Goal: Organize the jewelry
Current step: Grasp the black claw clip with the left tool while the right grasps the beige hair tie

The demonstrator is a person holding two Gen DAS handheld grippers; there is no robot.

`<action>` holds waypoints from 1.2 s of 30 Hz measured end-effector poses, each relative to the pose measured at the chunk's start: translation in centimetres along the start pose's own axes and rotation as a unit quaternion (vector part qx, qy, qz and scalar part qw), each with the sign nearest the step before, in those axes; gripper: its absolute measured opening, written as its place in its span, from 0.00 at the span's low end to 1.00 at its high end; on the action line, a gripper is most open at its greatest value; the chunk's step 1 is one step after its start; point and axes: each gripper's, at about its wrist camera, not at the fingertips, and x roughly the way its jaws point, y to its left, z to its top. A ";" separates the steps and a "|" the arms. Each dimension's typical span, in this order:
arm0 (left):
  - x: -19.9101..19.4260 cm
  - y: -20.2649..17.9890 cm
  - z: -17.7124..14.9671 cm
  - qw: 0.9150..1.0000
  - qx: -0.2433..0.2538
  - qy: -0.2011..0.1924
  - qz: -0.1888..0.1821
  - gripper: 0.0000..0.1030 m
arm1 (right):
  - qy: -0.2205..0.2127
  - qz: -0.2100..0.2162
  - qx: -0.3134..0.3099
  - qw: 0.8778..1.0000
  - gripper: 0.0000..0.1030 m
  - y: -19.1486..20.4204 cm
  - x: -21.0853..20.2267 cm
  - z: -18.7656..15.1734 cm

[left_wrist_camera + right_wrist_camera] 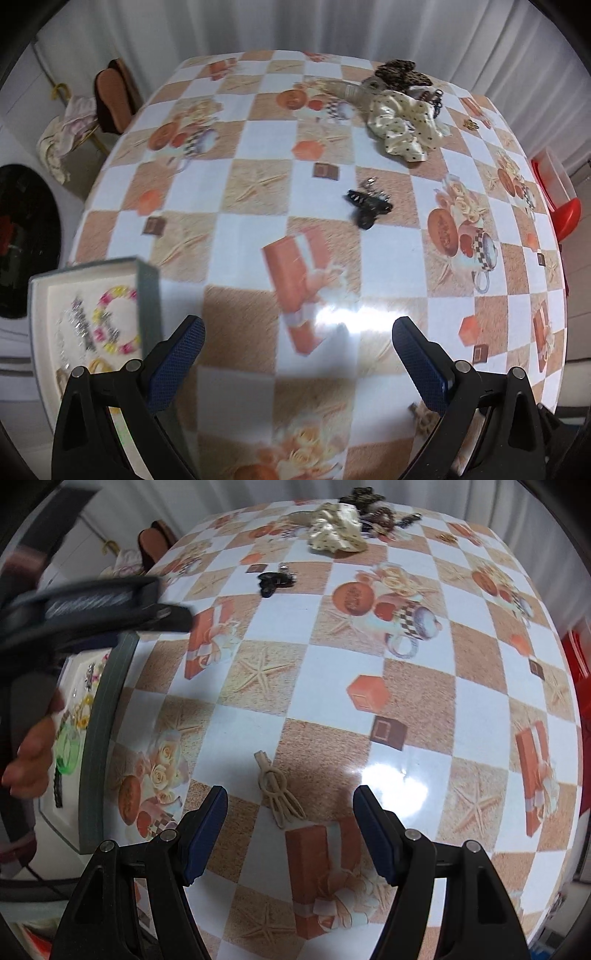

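A grey jewelry box (147, 291) with a white lining sits at the table's left edge and holds several bracelets and chains (114, 321). It also shows in the right wrist view (107, 709). My left gripper (297, 336) is open and empty, just right of the box. My right gripper (290, 806) is open and empty, just above a beige knotted hair tie (277, 790). A black hair clip with a chain (367, 203) lies mid-table, also in the right wrist view (275, 579). A cream dotted scrunchie (406, 129) lies at the far side beside a leopard scrunchie (397, 72).
The table (258, 147) has a checkered orange and white cloth. A small gold piece (471, 124) lies far right. A chair (110, 96) stands at the far left, a red stool (565, 210) at the right. The left gripper and hand (85, 605) cross the right wrist view's left side.
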 end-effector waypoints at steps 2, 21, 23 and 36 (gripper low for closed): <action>0.5 -0.4 0.5 1.000 0.003 -0.005 -0.001 1.00 | -0.002 -0.004 -0.015 1.000 0.72 0.5 0.4 0.0; 5.1 -4.7 5.7 0.999 0.033 -0.021 -0.019 0.67 | -0.010 -0.037 -0.091 0.995 0.67 2.3 3.0 -0.1; 5.7 -5.0 6.1 0.999 0.037 -0.015 -0.022 0.62 | -0.013 -0.047 -0.097 0.994 0.65 2.6 3.0 -0.4; 6.8 -6.1 6.3 0.998 0.059 -0.013 -0.020 0.22 | -0.019 -0.066 -0.118 0.991 0.48 4.9 2.3 -2.0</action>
